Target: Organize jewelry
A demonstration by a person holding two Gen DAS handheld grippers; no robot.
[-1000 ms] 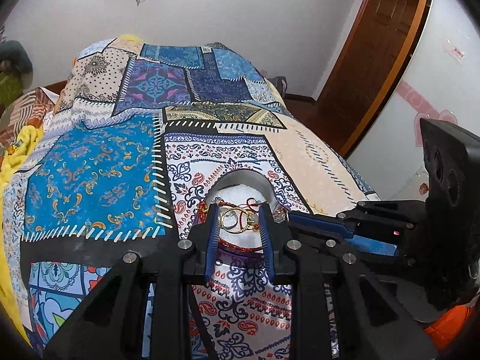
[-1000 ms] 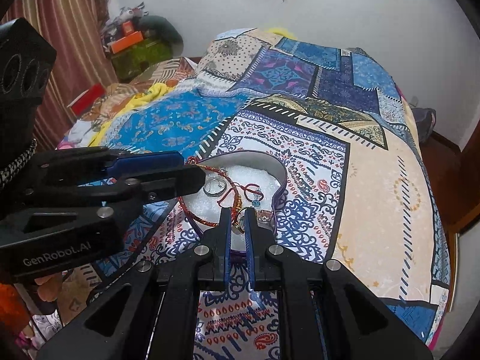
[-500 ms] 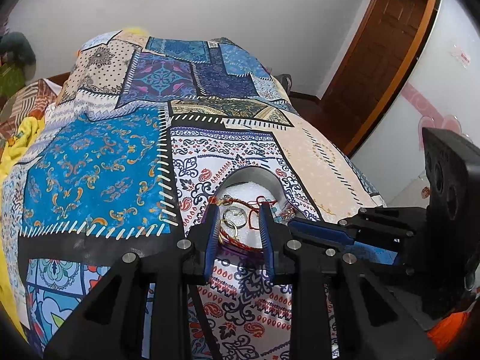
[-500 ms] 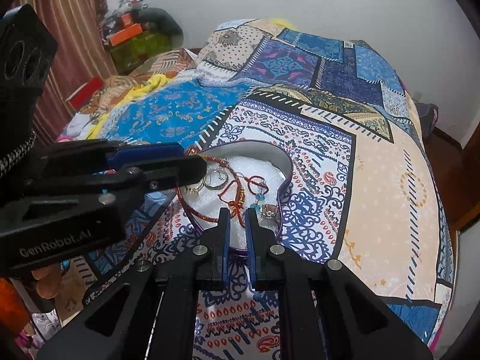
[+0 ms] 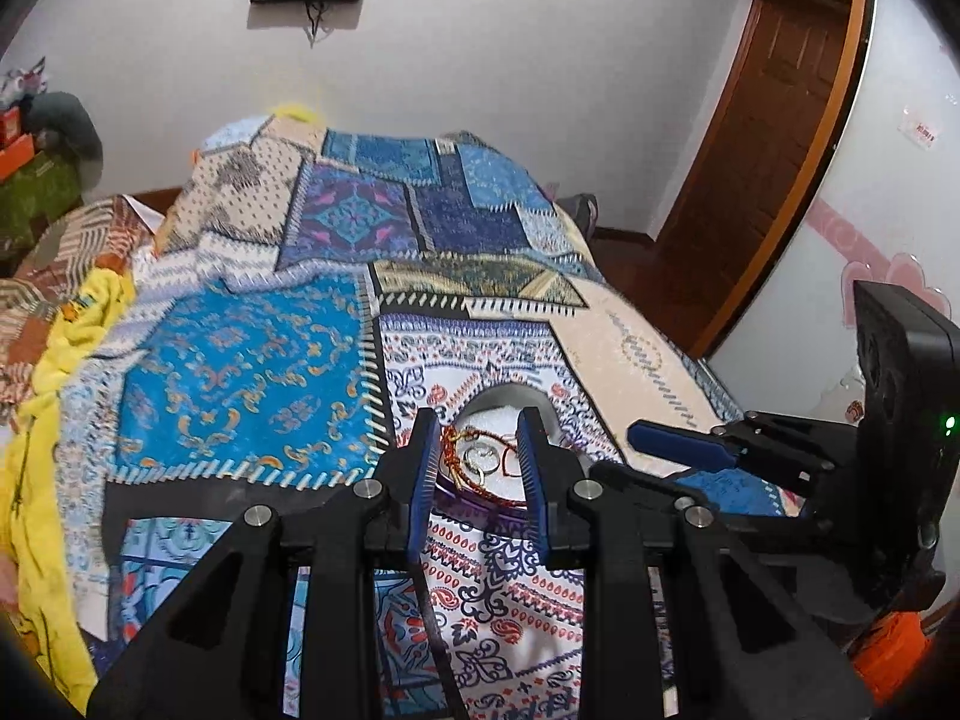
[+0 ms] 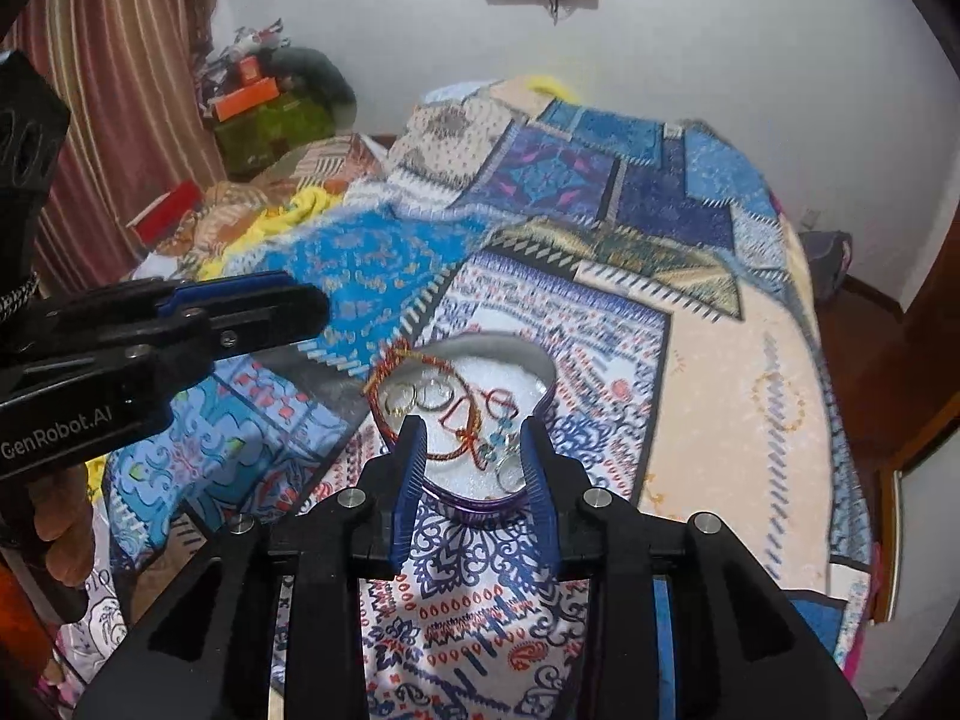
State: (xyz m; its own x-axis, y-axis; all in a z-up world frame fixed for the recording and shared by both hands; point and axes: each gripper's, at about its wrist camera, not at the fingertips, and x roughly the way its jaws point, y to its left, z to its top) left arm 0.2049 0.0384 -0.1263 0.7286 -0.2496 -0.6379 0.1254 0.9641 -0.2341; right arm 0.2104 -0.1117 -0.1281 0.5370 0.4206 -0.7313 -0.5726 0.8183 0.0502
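Observation:
A purple heart-shaped tin (image 6: pixel 480 504) with white lining lies on the patchwork bedspread (image 6: pixel 708 372). It holds gold rings (image 6: pixel 420 393), a red cord bracelet (image 6: pixel 456 420), blue bead earrings (image 6: pixel 498 429) and a silver ring (image 6: pixel 510 468). My right gripper (image 6: pixel 471 426) is open, above the tin's near edge. My left gripper (image 5: pixel 480 420) is open over the tin (image 5: pixel 498 414), with the rings (image 5: pixel 480 456) between its fingers. Each gripper shows in the other's view.
The bed fills both views. A yellow cloth (image 5: pixel 42 396) lies along its left side. A wooden door (image 5: pixel 774 120) stands at the right. Clutter and boxes (image 6: pixel 264 102) sit beside a striped curtain at the far left.
My right gripper has opened from shut and pulled back from the tin. Both grippers have risen and tilted up, so more of the room shows. The left gripper has opened a little wider.

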